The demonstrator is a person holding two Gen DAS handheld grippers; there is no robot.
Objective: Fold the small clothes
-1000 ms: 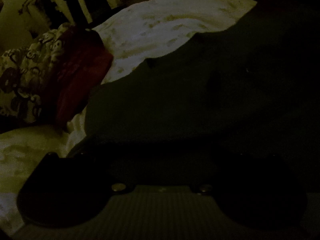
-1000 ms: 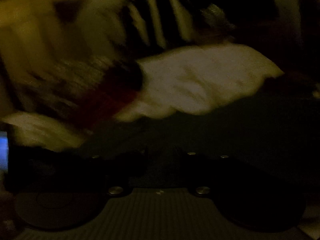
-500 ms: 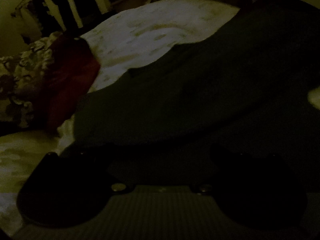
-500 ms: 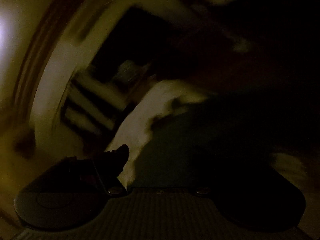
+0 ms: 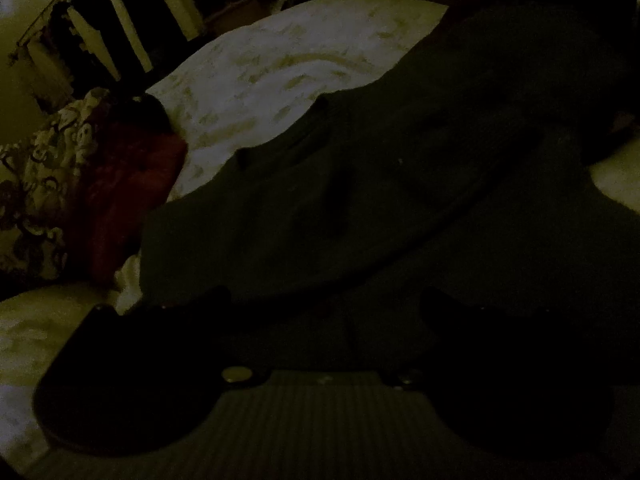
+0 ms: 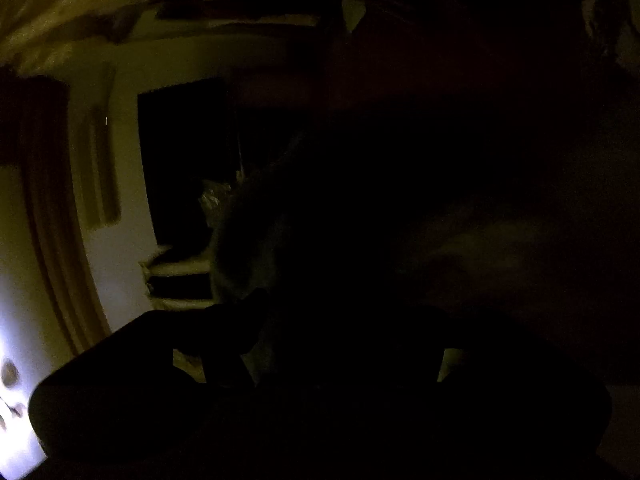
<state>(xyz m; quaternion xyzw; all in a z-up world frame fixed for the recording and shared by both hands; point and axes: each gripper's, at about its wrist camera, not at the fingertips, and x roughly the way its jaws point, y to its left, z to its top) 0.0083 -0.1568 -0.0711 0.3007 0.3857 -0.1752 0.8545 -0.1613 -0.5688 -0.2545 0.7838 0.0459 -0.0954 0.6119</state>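
Observation:
The scene is very dim. In the left wrist view a dark garment (image 5: 400, 184) lies spread over a pale patterned bed sheet (image 5: 280, 80). My left gripper (image 5: 324, 300) hovers over its near edge, jaws wide apart, with dark cloth lying between the fingertips (image 5: 216, 296) and no pinch visible. In the right wrist view the same dark garment (image 6: 400, 220) fills the centre and right, close to the camera. My right gripper (image 6: 344, 320) is rolled on its side. Only one finger (image 6: 240, 316) shows as a silhouette. Its jaws stand wide and are closing, with dark cloth in front of them.
A red cloth (image 5: 132, 184) and a black-and-white patterned cloth (image 5: 44, 176) are heaped at the left of the bed. Pale slats (image 5: 120, 20) and cluttered furniture stand behind the bed. The right wrist view shows a bright wall (image 6: 24, 280) at the left.
The right wrist view has rolled about a quarter turn and dropped toward the dark garment, and its jaws have spread wider. The left wrist view has shifted slightly over the garment.

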